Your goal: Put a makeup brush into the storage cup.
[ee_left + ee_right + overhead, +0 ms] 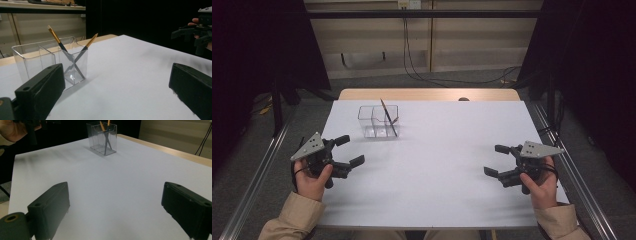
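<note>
High view: the left gripper [346, 151] and the right gripper [498, 161] rest low near the front edge of the white table [447, 165], well apart, both w/ jaws spread and nothing between them. The clear holder [378, 121] stands at the far left part of the table, nearer to the left gripper, and the brushes [388, 117] lean inside it.

Left gripper view: jaws wide apart, empty. The holder [35, 62] has two compartments; two brushes [58, 41] cross each other in the right one, bristle ends up. The other compartment looks empty.

Right gripper view: jaws released too, holder [102, 138] far off.

My judgement: either the brushes are already put in and work is approx. done, or taking them out is not yet begun; I cannot tell which.
</note>
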